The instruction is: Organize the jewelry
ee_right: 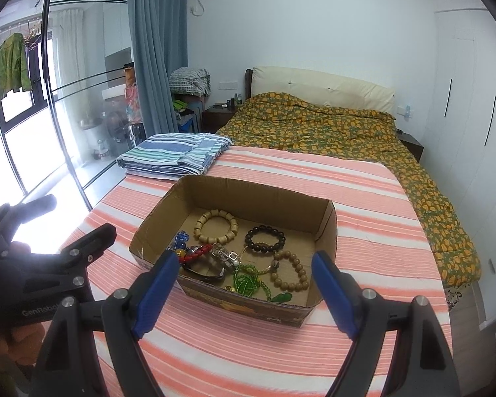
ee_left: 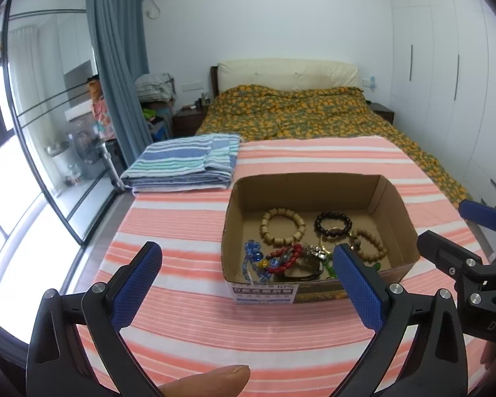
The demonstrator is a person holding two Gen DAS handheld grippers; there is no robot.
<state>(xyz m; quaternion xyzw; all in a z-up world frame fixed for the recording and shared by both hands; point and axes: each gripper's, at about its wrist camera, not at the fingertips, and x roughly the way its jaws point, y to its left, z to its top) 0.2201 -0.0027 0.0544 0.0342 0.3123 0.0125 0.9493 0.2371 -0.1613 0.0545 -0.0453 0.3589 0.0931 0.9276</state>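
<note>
Left gripper [ee_left: 248, 274] stands wide, nothing between its pads, short of the cardboard box [ee_left: 393, 198] on the striped surface [ee_left: 182, 314]. Inside, left to right: blue beads [ee_left: 252, 258], a red bracelet [ee_left: 289, 258], a tan wooden bracelet [ee_left: 282, 226], a dark one [ee_left: 333, 225]. Right gripper [ee_right: 244, 281] — likewise spread and empty — hovers before the box's near wall. Judged stage: the jewelry sits boxed, possibly near completion; any next move calls for reaching over that wall — tangled strands may snag
</note>
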